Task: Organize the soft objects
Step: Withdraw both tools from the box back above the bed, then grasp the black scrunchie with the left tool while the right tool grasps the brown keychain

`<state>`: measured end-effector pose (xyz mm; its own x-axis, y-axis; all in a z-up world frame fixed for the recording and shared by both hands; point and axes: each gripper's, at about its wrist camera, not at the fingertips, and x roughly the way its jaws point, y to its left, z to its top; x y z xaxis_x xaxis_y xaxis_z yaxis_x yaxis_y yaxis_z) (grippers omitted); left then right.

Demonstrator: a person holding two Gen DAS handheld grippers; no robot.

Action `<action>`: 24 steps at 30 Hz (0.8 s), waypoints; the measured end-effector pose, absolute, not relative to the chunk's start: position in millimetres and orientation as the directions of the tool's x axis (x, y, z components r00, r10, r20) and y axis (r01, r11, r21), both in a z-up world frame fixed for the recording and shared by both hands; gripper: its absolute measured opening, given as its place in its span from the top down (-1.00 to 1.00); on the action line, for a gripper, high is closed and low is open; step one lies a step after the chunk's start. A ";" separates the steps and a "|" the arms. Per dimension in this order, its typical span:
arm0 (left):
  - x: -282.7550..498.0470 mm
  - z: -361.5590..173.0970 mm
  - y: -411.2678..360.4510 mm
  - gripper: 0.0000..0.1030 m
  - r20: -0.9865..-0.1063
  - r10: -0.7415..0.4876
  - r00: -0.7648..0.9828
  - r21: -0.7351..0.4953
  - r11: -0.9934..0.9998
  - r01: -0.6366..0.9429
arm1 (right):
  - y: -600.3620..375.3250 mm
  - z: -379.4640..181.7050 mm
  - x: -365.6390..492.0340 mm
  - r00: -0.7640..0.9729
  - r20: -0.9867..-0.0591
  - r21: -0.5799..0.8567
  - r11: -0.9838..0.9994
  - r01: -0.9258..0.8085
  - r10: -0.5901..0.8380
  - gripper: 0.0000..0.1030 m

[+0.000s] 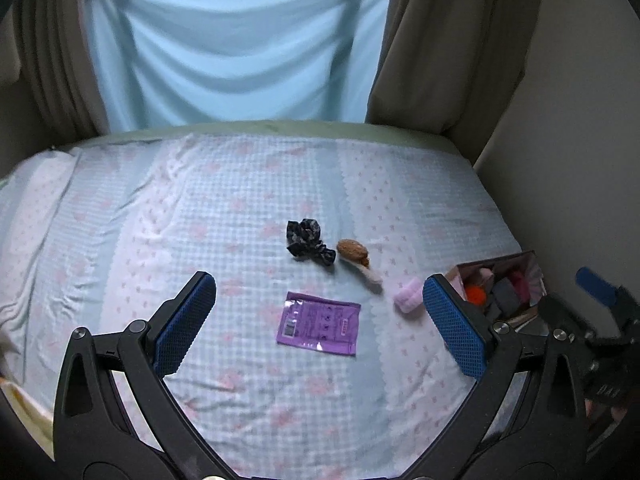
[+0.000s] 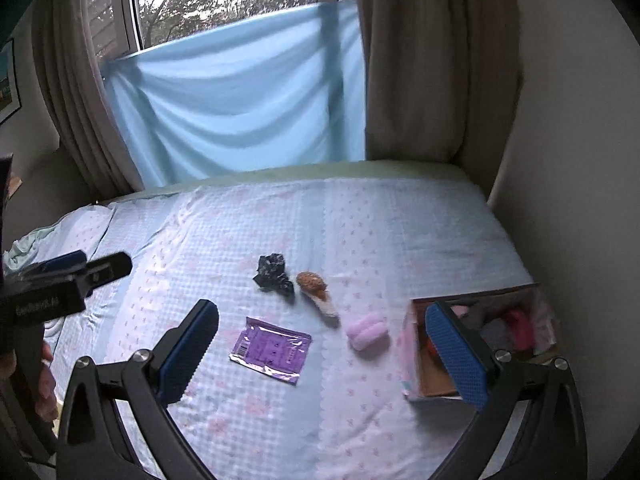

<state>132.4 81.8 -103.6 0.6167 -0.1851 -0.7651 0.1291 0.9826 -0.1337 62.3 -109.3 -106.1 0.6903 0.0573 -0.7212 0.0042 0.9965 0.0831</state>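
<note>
On the bed lie a dark scrunchie (image 1: 307, 242) (image 2: 274, 273), a brown-and-white plush piece (image 1: 357, 261) (image 2: 318, 294), a pink fluffy roll (image 1: 409, 299) (image 2: 367, 333) and a flat purple packet (image 1: 319, 323) (image 2: 272, 349). A cardboard box (image 1: 524, 258) (image 2: 412, 348) at the right holds several soft items. My left gripper (image 1: 320, 320) is open and empty above the packet. My right gripper (image 2: 322, 354) is open and empty, its right finger over the box. Each gripper shows at the edge of the other's view.
The bed (image 1: 200, 208) has a pale blue and pink patterned sheet. A wall (image 2: 580, 160) runs along its right side. Beige curtains (image 2: 416, 60) and a light blue cloth (image 2: 240, 100) hang over the window at the far end.
</note>
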 end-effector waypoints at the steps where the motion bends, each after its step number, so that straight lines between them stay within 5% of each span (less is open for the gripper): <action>1: 143.4 -112.4 85.8 -1.00 -0.768 -0.194 0.610 -0.146 0.981 0.129 | -107.4 -114.4 70.2 0.686 -0.725 0.085 0.996 0.000 0.062 -1.00; 24: 366.8 -371.1 73.5 -0.89 -0.868 -0.327 0.374 -0.341 0.940 0.031 | -110.9 -345.2 275.8 0.516 -0.829 0.188 0.976 -0.109 0.217 -0.87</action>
